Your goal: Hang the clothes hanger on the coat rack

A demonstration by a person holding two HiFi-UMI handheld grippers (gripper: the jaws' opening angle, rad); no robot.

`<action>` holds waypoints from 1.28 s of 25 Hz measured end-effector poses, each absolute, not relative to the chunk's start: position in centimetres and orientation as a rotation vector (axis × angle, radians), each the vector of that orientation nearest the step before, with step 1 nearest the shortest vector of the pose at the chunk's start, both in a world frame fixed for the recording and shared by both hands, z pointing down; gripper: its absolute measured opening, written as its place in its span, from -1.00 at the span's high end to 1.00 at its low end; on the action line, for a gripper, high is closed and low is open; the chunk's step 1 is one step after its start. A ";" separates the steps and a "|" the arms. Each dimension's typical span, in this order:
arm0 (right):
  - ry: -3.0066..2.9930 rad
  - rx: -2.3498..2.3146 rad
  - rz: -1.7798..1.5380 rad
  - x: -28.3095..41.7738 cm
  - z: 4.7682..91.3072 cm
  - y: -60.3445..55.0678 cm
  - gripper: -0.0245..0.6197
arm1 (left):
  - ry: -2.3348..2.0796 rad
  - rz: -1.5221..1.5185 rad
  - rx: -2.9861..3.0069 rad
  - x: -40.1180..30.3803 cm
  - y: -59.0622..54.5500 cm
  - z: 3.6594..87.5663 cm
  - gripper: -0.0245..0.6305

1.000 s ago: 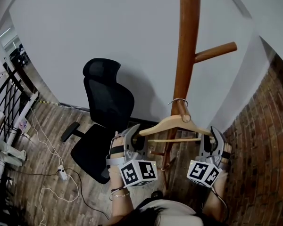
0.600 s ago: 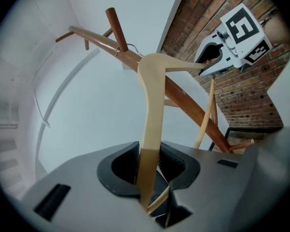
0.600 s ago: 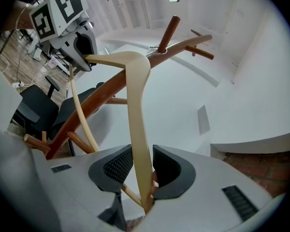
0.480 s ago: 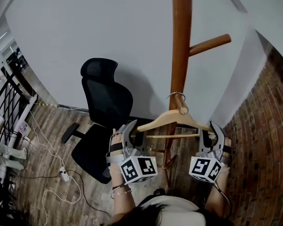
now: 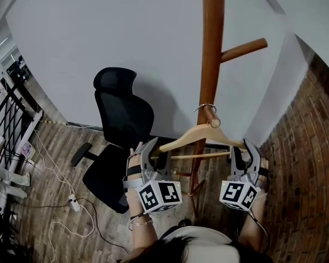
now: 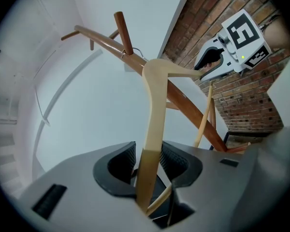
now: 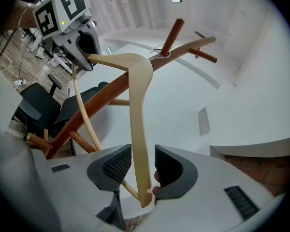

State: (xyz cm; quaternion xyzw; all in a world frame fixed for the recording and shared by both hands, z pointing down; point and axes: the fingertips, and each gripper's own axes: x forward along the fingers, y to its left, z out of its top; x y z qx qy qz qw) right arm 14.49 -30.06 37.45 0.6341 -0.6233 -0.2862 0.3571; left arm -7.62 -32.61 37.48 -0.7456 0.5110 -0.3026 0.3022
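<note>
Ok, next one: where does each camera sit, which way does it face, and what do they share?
Head view: on the person's head, looking steeply down at coat rack, hanger, chair; shows forearms, left claw, right claw.
Left gripper view: on the left claw, facing along the hanger toward the right claw; its opening jaws flank the hanger's end.
Right gripper view: on the right claw, facing back toward the left claw; its opening jaws flank the other end.
Shared: the hanger hooked on the rack's peg.

The right hand-held gripper's (image 7: 142,167) jaws are opening, with one end of the wooden hanger (image 7: 135,105) standing between the pads. Its hook loops a peg on the coat rack (image 7: 102,99). The left hand-held gripper (image 7: 86,50) is at the hanger's far end.
</note>
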 end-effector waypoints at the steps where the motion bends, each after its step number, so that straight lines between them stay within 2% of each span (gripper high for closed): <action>1: -1.608 1.638 -0.737 14.4 37.4 -29.9 0.45 | 1.348 -0.799 -1.976 -7.7 -32.5 37.5 0.49; 32: -1.630 1.646 -0.738 15.7 37.3 -24.6 0.45 | 1.387 -0.782 -1.974 -6.4 -26.4 36.9 0.44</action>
